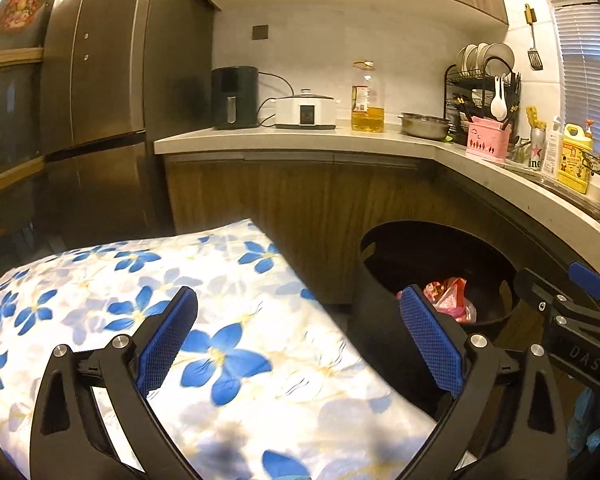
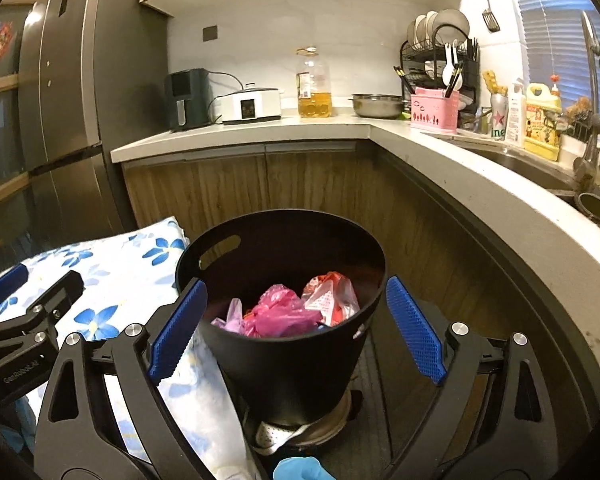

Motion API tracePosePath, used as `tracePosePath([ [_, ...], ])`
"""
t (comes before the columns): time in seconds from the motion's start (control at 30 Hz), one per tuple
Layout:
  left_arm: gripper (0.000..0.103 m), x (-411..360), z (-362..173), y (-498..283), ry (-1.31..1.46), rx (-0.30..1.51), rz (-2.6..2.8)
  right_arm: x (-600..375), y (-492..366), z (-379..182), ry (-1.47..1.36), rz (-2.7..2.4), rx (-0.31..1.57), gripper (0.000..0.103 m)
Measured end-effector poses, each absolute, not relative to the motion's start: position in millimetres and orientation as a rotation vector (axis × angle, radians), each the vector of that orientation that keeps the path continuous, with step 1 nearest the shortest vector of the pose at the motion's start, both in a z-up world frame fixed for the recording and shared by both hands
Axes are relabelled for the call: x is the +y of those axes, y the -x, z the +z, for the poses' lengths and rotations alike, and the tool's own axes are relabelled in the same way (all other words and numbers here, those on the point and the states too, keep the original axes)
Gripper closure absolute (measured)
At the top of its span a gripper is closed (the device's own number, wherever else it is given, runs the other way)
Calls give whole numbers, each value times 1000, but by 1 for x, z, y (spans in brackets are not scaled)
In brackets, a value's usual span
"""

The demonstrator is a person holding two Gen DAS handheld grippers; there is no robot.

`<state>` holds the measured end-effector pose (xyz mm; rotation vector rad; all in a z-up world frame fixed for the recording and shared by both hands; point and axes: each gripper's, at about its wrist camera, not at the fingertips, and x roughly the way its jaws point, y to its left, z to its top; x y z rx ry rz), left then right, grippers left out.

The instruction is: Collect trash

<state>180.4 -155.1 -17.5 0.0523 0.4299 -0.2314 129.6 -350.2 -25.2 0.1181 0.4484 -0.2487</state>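
A black round trash bin (image 2: 296, 344) stands on the floor by the counter corner. It holds pink and red plastic bags (image 2: 288, 310). My right gripper (image 2: 296, 328) is open and empty, its blue pads (image 2: 414, 326) wide apart on either side of the bin, above its near rim. My left gripper (image 1: 300, 340) is open and empty over a surface covered in blue-flowered cloth (image 1: 228, 360). The bin (image 1: 440, 264) with a red bag (image 1: 450, 298) shows to its right. The right gripper also shows at the left wrist view's right edge (image 1: 572, 320).
An L-shaped counter (image 2: 440, 148) carries an air fryer (image 2: 186, 98), cooker, oil bottle (image 2: 314, 82), steel bowl, pink caddy, dish rack and bottles near the sink. A fridge (image 2: 80, 100) stands to the left. The flowered cloth (image 2: 112, 280) lies beside the bin.
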Motion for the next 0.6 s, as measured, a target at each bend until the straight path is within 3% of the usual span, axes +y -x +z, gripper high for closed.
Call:
tracePosePath([
  [0.6, 6, -102, -14, -108, -28, 404, -203, -289, -52, -17, -90, -248, 447, 13],
])
